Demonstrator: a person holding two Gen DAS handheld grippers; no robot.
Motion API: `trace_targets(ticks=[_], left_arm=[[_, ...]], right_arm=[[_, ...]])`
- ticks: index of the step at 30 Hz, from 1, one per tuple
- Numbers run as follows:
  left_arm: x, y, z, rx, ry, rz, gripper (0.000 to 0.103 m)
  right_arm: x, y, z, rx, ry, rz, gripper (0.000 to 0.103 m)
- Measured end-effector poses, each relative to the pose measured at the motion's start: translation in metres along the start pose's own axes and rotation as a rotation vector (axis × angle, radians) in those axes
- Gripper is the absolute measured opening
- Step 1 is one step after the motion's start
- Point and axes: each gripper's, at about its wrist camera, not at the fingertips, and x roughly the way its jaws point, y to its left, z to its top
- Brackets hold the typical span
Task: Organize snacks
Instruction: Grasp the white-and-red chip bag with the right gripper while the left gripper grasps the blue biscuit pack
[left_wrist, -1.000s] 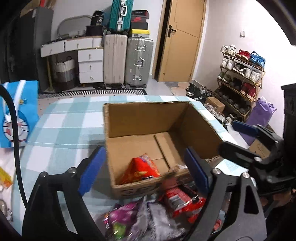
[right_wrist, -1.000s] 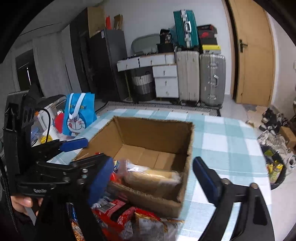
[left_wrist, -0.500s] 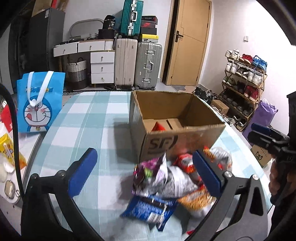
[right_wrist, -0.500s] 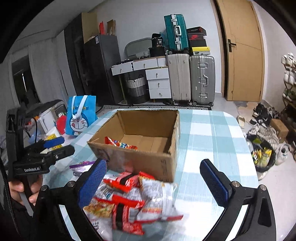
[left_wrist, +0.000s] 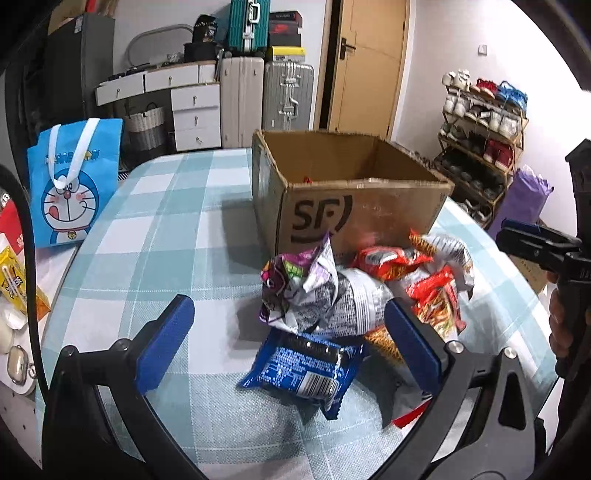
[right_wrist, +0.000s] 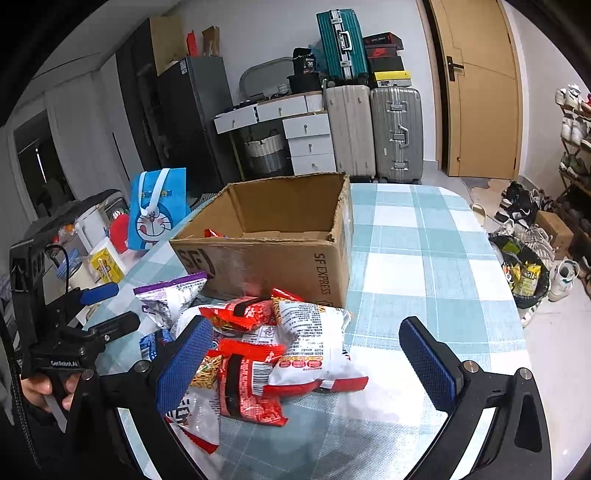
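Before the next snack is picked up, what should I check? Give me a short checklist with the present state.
1. Left gripper open, holding nothing: ok.
2. Right gripper open, holding nothing: ok.
3. Cardboard box upright, top open: ok.
4. Room left in box, only one red packet visible inside: ok.
5. Blue snack packet lies free at the pile's near edge: ok.
6. White-and-red bag free of neighbours: not ok, it overlaps other packets.

Snack packets (left_wrist: 332, 295) — before box (left_wrist: 354, 218)
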Motion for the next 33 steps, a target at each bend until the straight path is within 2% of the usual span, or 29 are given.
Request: trace_targets(ticks=[9,19,24,31,33], left_arm=[[0.022,0.002,-0.006,0.030,0.097,0.010,0.103],[0.039,0.002,-0.014,0.037,0.166,-0.037,0.103],[0.043,0.002,-0.016,0.046,0.176,-0.032,0.103],[0.049,0.004,-0.019,0.050,0.200,-0.031,0.103],[0.050,0.005,-0.020,0.044,0.202,-0.030,0.103]], right_arm=[[0.018,0.000,-0.003,0.017,0.046,0.012,0.103],[0.030,-0.005,-0.008,0.037,0.066,-0.013,0.102],[0.041,-0.021,-0.010,0.109,0.095,-0.020,0.102],[0.056,-0.028,-0.015,0.139,0.132,-0.013,0.102],[0.063,-0.032,-0.017,0.168,0.127,-0.058,0.102]])
